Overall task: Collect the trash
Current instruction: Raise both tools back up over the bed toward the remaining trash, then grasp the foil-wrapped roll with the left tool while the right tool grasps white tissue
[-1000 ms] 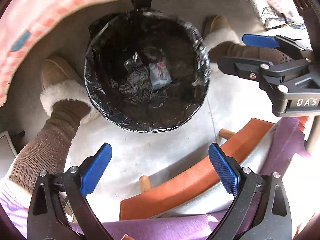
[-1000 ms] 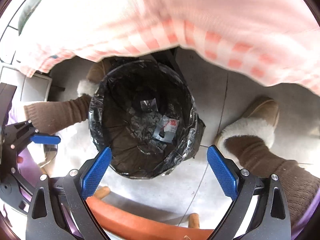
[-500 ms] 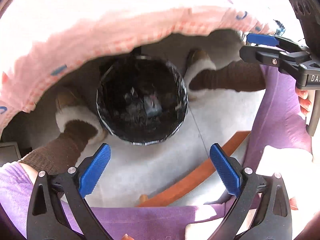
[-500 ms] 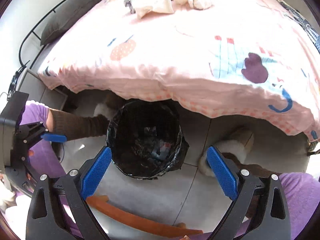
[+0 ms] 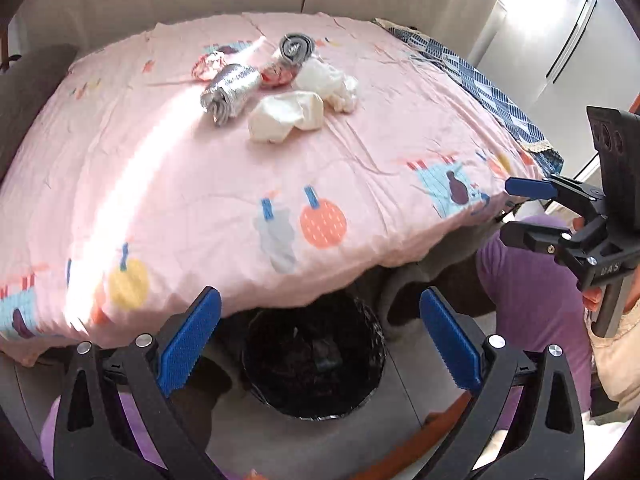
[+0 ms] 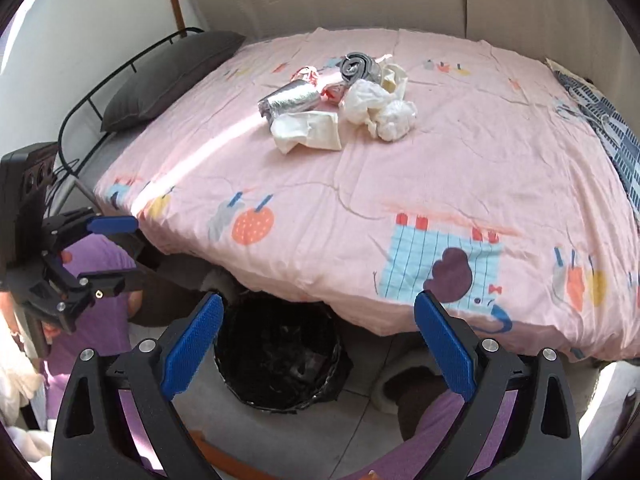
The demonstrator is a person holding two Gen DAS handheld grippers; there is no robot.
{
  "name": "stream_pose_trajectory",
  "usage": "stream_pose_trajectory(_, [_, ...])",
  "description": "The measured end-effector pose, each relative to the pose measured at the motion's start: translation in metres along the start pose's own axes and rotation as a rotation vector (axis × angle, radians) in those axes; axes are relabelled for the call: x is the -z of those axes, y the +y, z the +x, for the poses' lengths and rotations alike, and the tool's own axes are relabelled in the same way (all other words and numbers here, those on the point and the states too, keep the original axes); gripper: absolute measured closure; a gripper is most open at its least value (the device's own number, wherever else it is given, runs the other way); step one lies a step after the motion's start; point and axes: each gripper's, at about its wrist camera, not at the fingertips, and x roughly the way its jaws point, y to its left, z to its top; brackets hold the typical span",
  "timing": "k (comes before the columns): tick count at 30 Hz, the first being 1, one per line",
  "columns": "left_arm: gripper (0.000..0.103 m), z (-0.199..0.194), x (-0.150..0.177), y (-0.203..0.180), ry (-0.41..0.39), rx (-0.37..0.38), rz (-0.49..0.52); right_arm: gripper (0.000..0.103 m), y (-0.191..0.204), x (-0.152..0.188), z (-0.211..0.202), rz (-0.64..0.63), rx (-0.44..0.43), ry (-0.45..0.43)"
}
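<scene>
Both tools, left (image 5: 320, 354) and right (image 6: 318, 354), spread wide, empty. Trash pile (image 6: 340, 100) far across bed (image 6: 440, 184); bin (image 6: 278, 364) half hidden below its edge. Risk: light tissue (image 6: 394, 120) slipping, missing bin.

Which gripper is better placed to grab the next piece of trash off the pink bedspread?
Probably left gripper: the crumpled cream paper wrapper sits nearer its centreline; from the right gripper it lies off to one side. Both are open and empty.

left wrist: above bin (image 5: 314, 360) | right wrist: likewise | shared: bed (image 6: 400, 184)
</scene>
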Motion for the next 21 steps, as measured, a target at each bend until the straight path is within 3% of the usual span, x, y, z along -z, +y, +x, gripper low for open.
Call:
stream_pose_trajectory(4, [0.006, 0.017, -0.03, 0.015, -0.037, -0.064, 0.021, 0.011, -0.008, -0.021, 0.011, 0.001, 0.004, -0.049])
stream_pose_trajectory(11, [0.006, 0.047, -0.075, 0.043, -0.067, 0.014, 0.007, 0.011, -0.038, -0.055, 0.04, 0.047, 0.037, -0.114])
stream_pose_trajectory(18, [0.006, 0.083, -0.116, 0.081, -0.095, 0.087, -0.095, 0.011, -0.065, -0.084, 0.077, 0.051, 0.04, -0.163])
stream_pose_trajectory(21, [0.006, 0.101, -0.131, 0.095, -0.087, 0.081, -0.148, 0.011, -0.076, -0.095, 0.09, 0.046, 0.039, -0.172])
